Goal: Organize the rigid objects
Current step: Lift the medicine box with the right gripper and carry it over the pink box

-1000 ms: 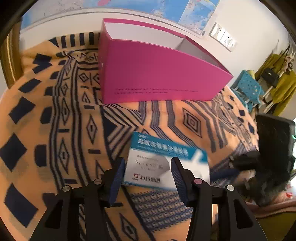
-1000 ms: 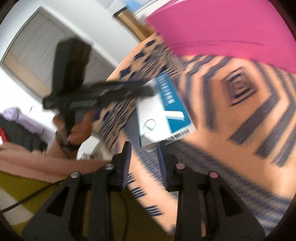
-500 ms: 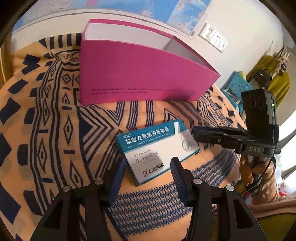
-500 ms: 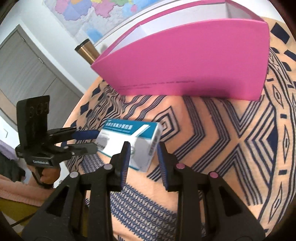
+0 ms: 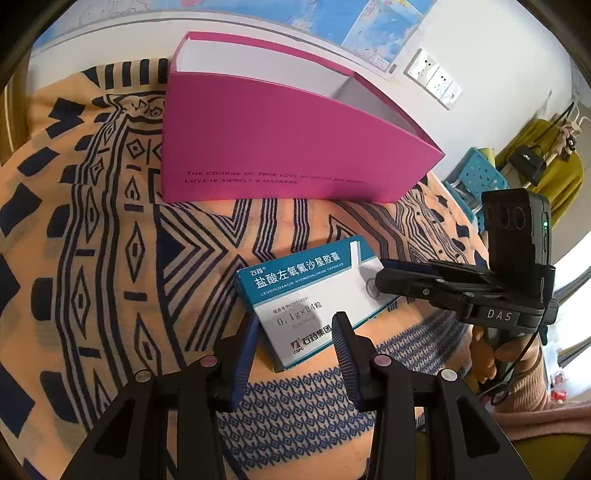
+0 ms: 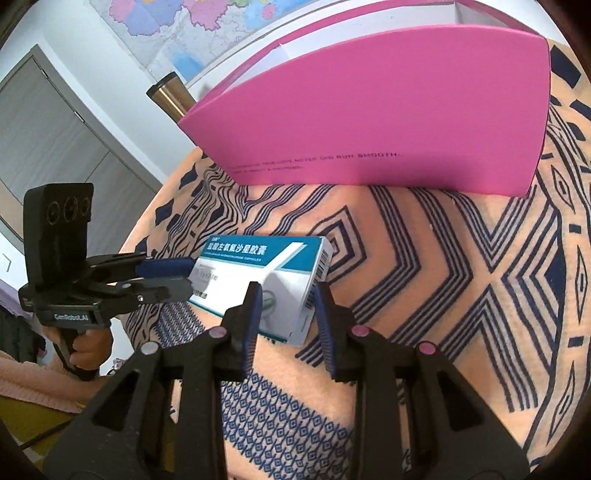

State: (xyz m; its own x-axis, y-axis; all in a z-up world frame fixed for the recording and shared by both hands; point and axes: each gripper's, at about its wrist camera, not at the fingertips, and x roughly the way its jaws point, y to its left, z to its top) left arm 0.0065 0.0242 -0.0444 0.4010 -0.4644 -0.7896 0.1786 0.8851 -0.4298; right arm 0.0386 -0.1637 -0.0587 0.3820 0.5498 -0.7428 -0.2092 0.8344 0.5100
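Orange cloth (image 5: 92,258) patterned with dark blue lines and diamonds covers the surface, and a map (image 6: 177,33) is pinned on the white wall at the top of both views. An open pink box (image 5: 280,147) is stood on the cloth in the upper middle of each frame. Just below it, near centre, a blue-and-white medicine carton (image 5: 314,295) is seen lying flat. The left gripper (image 5: 295,328) is set over the carton's near end; its jaws have just been closing, with the carton between them, though pad contact cannot be told. The right gripper (image 6: 288,299) is placed at the carton's other end, its blue pads flanking that end; whether they press cannot be told
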